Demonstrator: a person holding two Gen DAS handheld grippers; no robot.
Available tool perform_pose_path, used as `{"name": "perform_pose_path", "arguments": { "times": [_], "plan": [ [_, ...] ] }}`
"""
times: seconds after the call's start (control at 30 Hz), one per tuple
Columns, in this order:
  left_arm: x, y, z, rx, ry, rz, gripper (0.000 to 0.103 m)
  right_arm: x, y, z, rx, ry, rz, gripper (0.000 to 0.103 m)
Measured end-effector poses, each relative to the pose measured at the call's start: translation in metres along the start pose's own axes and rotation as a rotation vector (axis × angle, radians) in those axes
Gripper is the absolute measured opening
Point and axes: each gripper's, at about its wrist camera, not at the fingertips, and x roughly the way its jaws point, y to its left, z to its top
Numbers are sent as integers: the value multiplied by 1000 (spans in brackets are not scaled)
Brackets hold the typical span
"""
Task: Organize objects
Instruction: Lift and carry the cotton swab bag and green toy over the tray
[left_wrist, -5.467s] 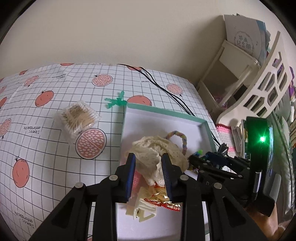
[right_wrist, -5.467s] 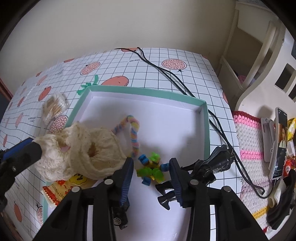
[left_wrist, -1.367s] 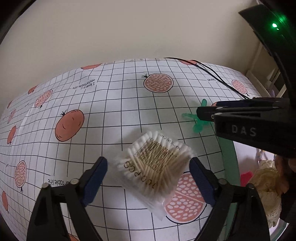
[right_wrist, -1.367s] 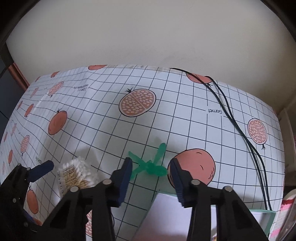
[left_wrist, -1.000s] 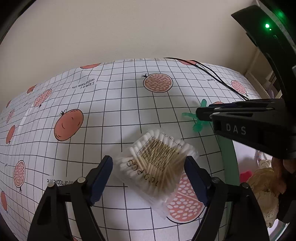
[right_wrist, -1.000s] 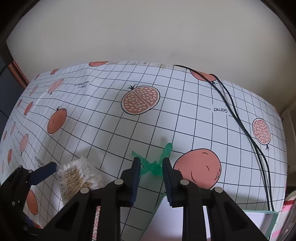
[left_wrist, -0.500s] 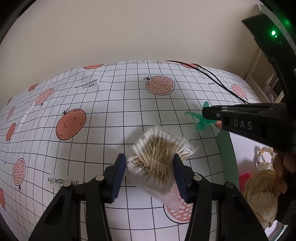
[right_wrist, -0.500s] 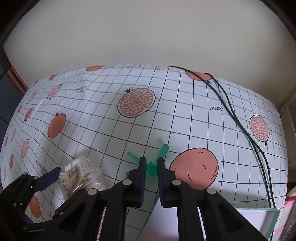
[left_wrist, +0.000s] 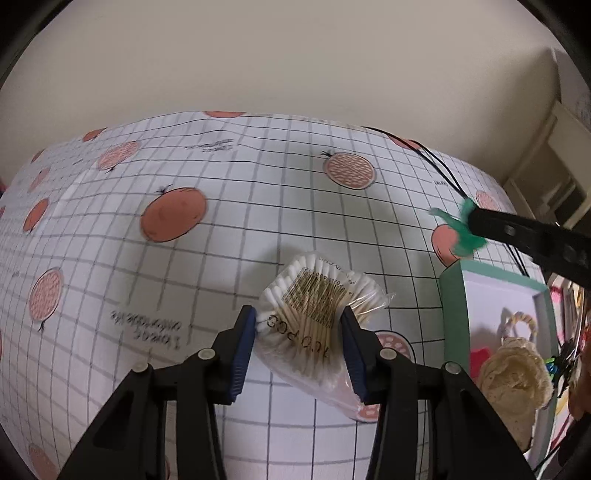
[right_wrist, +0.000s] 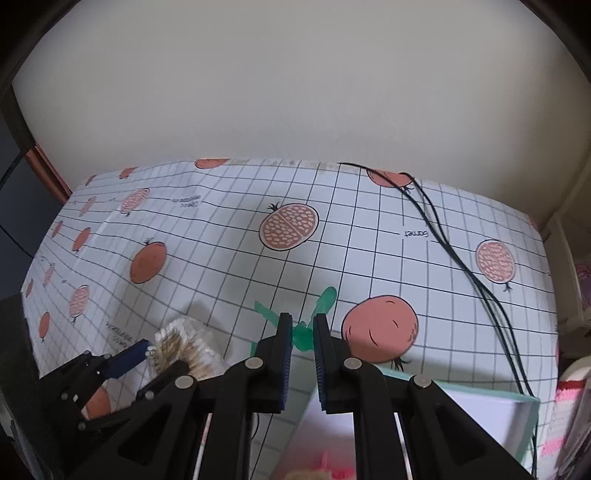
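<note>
**Lifting two items toward the box**

Covering most of both frames, one table under a grid cloth with fruit prints carries everything. One green-rimmed box sits at the right edge of the left wrist view and at the lower right of the right wrist view; it already holds one cream lace piece and one pastel loop, with a red item partly hidden beside them.

The step in hand looks like a double pick-up: both loose items are gripped and, by my reading, headed for the box.

One left gripper, lower centre of its view, has its jaws closing on one swab pack; the pads press its sides and the bag bulges between them. One right gripper, lower centre of its view, is clenched on one green toy, whose limbs stick out above the fingers.

Next, each hand likely needs to carry its item over the box rim, lower it into bare floor clear of the lace, then let go. The slack bag may sag or slip.

Two black cables cross the upper right of the table
</note>
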Motion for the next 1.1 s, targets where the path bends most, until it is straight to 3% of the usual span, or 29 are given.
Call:
{"name": "perform_pose_path", "arguments": {
  "times": [0.57,1.1],
  "plan": [
    [-82,0,-30,-98,-58,-9,46,-102,10,-50,-14,-93,10,12],
    [-116,-16,-66,-192,-76,1,47,-128,9,-116,12,-135,23,12]
  ]
}}
